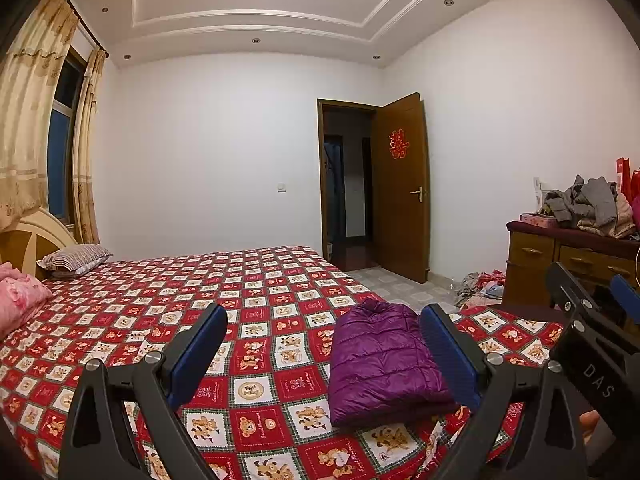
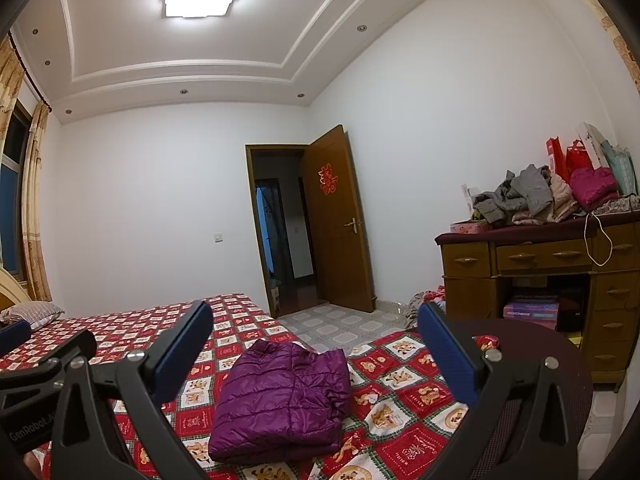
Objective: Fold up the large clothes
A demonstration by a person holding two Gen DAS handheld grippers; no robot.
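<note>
One purple jacket (image 2: 280, 400), one bed (image 1: 260, 280), one striped pillow (image 1: 74, 258), two claws: left claw (image 1: 324, 344), right claw (image 2: 316, 344).

A purple quilted jacket (image 2: 280, 400) lies on a bedspread (image 1: 260, 280) of red and white checks printed with brown bears; the gripper pads (image 1: 200, 352) are blue.

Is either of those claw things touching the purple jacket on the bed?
Apart. In the right wrist view the right gripper stands open above the folded purple jacket, holding nothing; the left gripper is likewise open.
</note>
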